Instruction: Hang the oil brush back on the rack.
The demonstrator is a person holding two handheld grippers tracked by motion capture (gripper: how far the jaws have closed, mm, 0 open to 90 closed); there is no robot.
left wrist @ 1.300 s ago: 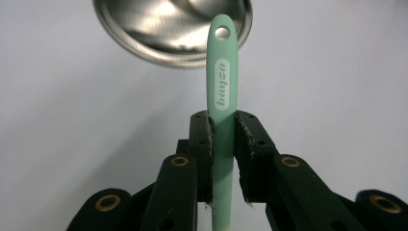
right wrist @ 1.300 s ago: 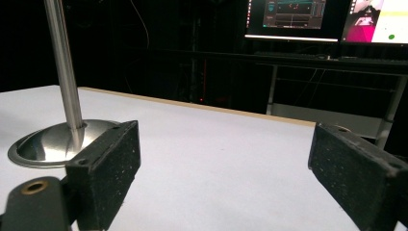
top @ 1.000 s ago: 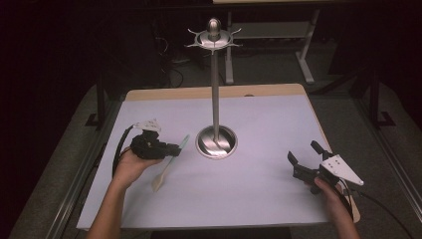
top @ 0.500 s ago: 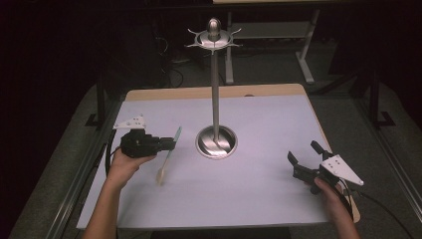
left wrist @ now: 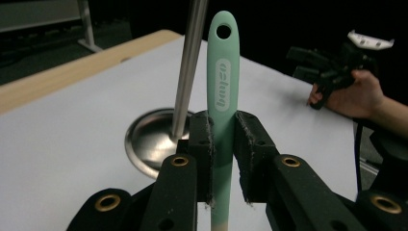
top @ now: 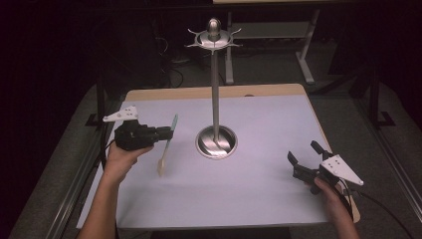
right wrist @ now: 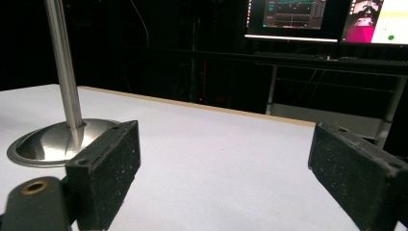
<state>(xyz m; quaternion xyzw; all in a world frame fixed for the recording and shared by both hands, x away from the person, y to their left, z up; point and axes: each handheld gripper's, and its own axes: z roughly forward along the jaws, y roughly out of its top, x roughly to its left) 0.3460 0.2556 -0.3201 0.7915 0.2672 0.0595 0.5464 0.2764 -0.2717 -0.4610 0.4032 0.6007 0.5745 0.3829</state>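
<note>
A: How far along does the work look?

B: The pick-up is done. The left claw point(top: 166, 133) is clamped on the mint-green spatula point(top: 167, 142), pads pressing both sides of the handle, as the left gripper view shows point(left wrist: 223, 96). In the high view the spatula hangs clear of the surface point(top: 259, 199), handle end up, pale blade pointing down.

A: And the hanging hole?

B: It sits at the top of the handle, open and free, just beside the pole of the metal stand point(left wrist: 190, 67) in the left gripper view.

A: So what is left?

B: Most likely the hanging itself. The hooks ring point(top: 214, 40) sits at the top of the stand, well above the spatula, so the lift and the threading of the hole over a hook are not yet done.

A: What about the other hand?

B: The right claw point(top: 303, 159) rests near the right edge of the surface, jaws spread wide with nothing between them; its own view shows only bare surface between the pads point(right wrist: 108, 168). It seems to be waiting, well apart from the stand's base point(top: 216, 143).
</note>
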